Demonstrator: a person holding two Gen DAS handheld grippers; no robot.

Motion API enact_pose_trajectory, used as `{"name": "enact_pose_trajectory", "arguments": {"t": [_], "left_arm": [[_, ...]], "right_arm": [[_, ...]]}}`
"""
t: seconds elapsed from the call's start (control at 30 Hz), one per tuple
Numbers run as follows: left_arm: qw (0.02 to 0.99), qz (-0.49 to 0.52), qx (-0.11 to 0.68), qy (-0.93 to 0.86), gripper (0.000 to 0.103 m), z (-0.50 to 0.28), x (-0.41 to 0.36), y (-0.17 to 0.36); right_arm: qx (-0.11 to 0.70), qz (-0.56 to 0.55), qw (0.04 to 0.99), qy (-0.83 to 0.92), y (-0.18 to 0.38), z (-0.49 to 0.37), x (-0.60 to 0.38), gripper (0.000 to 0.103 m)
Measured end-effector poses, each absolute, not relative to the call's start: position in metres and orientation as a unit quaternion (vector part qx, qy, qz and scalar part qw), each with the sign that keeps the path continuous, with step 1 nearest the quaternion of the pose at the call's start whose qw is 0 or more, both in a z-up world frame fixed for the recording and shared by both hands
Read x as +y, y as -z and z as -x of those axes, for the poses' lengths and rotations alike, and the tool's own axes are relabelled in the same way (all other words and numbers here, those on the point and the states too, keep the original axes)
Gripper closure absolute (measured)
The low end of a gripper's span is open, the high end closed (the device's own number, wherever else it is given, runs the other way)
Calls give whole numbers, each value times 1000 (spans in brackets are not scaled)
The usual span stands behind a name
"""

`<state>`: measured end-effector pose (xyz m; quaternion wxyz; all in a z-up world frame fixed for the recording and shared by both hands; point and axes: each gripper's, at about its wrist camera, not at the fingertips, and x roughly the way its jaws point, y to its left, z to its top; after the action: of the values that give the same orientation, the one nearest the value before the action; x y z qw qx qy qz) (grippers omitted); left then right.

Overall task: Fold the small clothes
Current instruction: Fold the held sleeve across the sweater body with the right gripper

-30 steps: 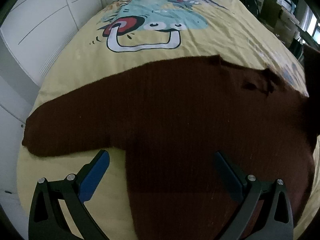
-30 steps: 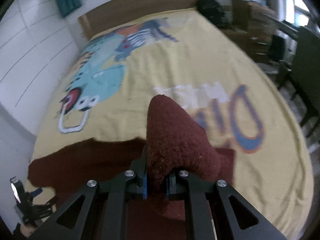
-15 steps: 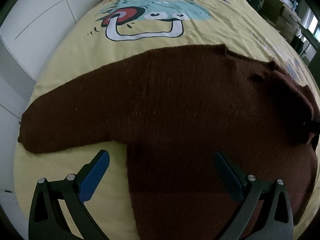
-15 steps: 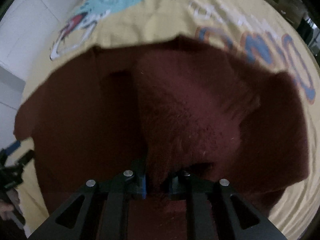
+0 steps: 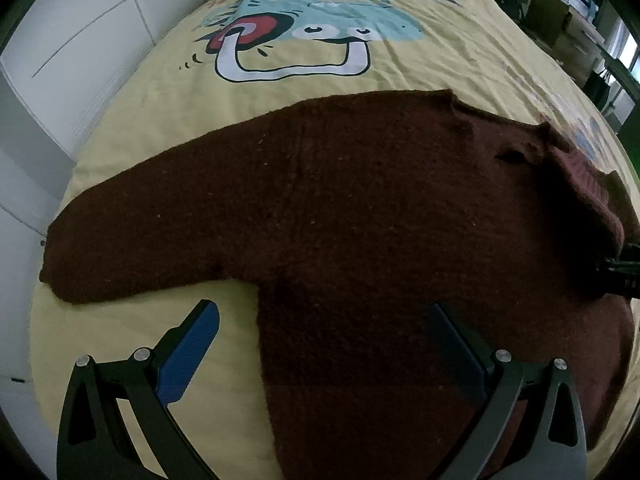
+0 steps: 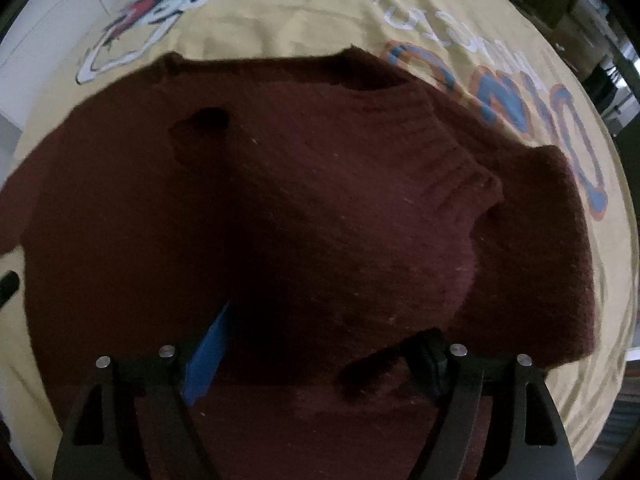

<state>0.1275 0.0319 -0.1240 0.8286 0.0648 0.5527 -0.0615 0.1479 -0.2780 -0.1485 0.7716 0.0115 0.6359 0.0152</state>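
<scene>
Brown knit sweater lies flat on the yellow cartoon-print bedspread, which is the only thing carrying anything here; nothing else lies on it.

Left claw: jaws wide, nothing between the pads, pointing steeply down. Its left finger sits over bare bedspread, its right finger over the sweater body; the side edge of the sweater body runs down between them. One sleeve stretches out flat ahead and to the left of this claw. Neckline is ahead and to the right.

Right claw: jaws have just been opening and now stand wide. The other sleeve is folded in across the sweater body and lies directly ahead of this claw, its near end bunched between the two fingers. Pads don't appear to press on it; the blue pad on the left stands clear of the fabric, the right pad is partly hidden behind a fold. Sleeve cuff lies ahead and to the right of the claw.

Right claw's tip shows at the far right edge of the left view, down at sweater level.
</scene>
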Motion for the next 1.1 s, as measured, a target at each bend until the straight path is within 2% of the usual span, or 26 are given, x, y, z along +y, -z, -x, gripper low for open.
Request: {"name": "enact_pose_trajectory", "arguments": {"t": [0.17, 0.23, 0.27, 0.47, 0.9, 1.1], "left_arm": [[824, -52, 560, 68, 1, -128, 33, 122], [821, -53, 563, 74, 1, -129, 31, 121], [820, -55, 563, 80, 1, -128, 29, 121], [813, -82, 563, 126, 1, -126, -4, 120], [792, -186, 520, 261, 1, -138, -164, 101], [762, -251, 522, 289, 1, -138, -234, 122]], "right_arm": [[634, 14, 773, -23, 145, -132, -287, 15], [637, 17, 770, -21, 144, -122, -297, 3], [635, 11, 772, -25, 142, -114, -304, 0], [618, -81, 782, -8, 135, -80, -355, 0], [625, -85, 772, 84, 147, -42, -431, 0], [621, -102, 771, 91, 149, -34, -453, 0]]}}
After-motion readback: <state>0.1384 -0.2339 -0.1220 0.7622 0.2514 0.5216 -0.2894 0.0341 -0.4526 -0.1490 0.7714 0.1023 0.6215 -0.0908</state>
